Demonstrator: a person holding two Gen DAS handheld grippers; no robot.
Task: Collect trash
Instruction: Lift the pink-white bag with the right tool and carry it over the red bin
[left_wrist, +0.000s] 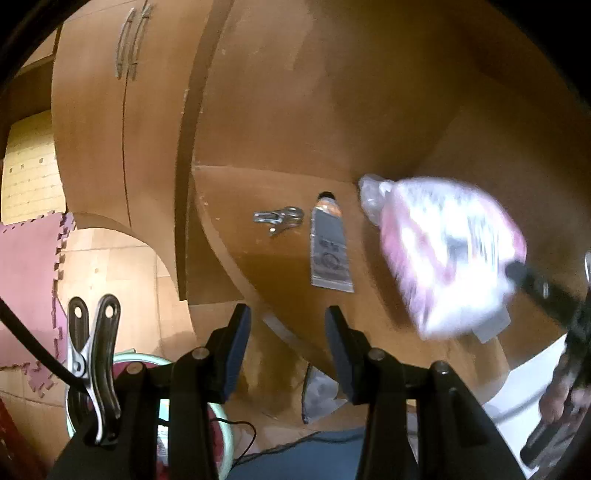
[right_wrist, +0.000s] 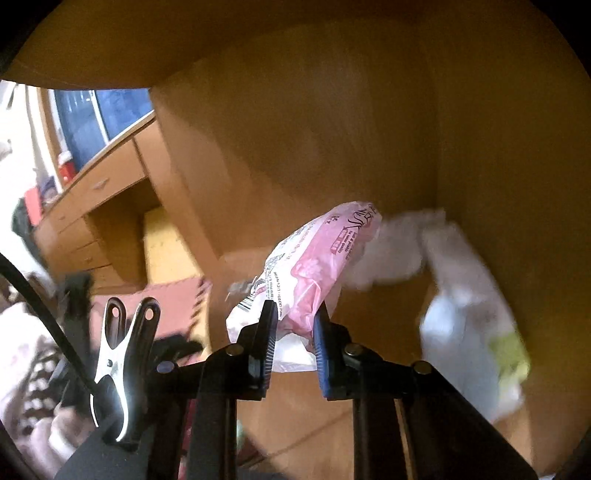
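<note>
Item: crumpled pink-and-white printed plastic wrapper (right_wrist: 314, 266), pinched between the pads of my right gripper (right_wrist: 295, 325), lifted clear of the brown wooden shelf (left_wrist: 280, 258). My left gripper (left_wrist: 288, 325): jaws partly apart, empty. Ahead of it on the shelf: flattened grey tube with black cap (left_wrist: 328, 243); just left, metal clips (left_wrist: 279, 218).

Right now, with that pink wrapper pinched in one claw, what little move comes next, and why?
Probably carry the pink wrapper over to the pale green bin on the floor: the right gripper has it clamped and lifted, while the left gripper stands open and empty.
</note>
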